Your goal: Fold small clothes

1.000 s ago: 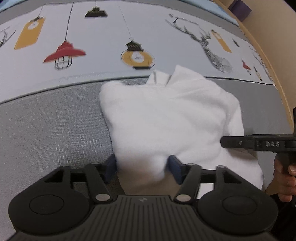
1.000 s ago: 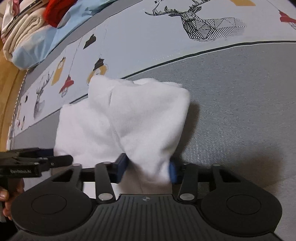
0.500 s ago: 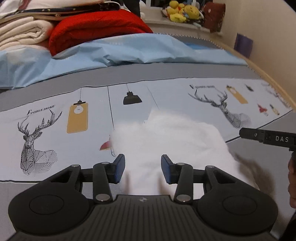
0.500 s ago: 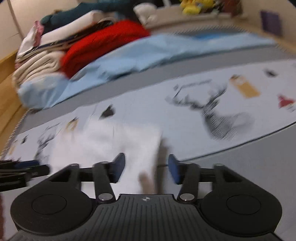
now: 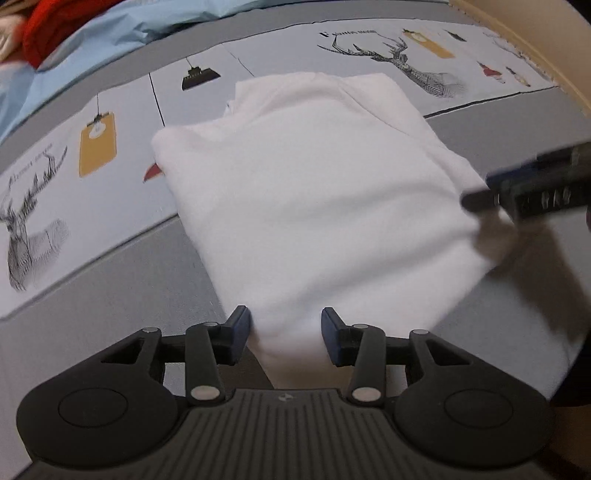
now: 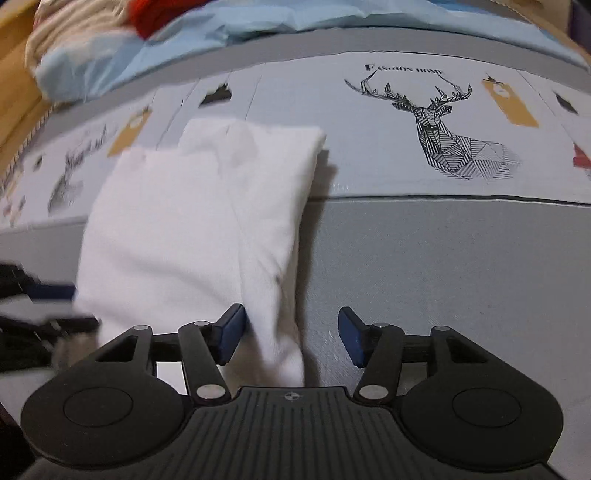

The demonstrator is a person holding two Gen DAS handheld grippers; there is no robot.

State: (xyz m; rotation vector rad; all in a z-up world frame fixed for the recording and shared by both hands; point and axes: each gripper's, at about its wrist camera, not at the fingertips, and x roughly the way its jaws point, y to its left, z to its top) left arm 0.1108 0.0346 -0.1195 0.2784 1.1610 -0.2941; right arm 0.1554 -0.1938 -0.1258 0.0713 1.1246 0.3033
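A small white garment [image 5: 314, 192] lies folded on the grey bed cover, its far edge over the printed band. My left gripper [image 5: 285, 334] is open with the garment's near corner lying between its blue pads. The right gripper shows at the right edge of the left wrist view [image 5: 528, 192], beside the garment's right corner. In the right wrist view the garment [image 6: 192, 221] lies left of centre. My right gripper [image 6: 291, 334] is open; the garment's near right corner lies between its pads, against the left one.
The printed band with deer [image 6: 436, 125] and lamps [image 5: 96, 144] runs across the bed behind the garment. A light blue sheet [image 6: 229, 29], red cloth [image 5: 48, 29] and a cream blanket [image 6: 74, 26] lie piled at the far side. A wooden edge [image 5: 546, 48] borders the right.
Both grippers carried the garment's near edge up and forward, then came back down. The jaws, shut on the cloth one second ago, now stand open and the garment lies flat, folded over.
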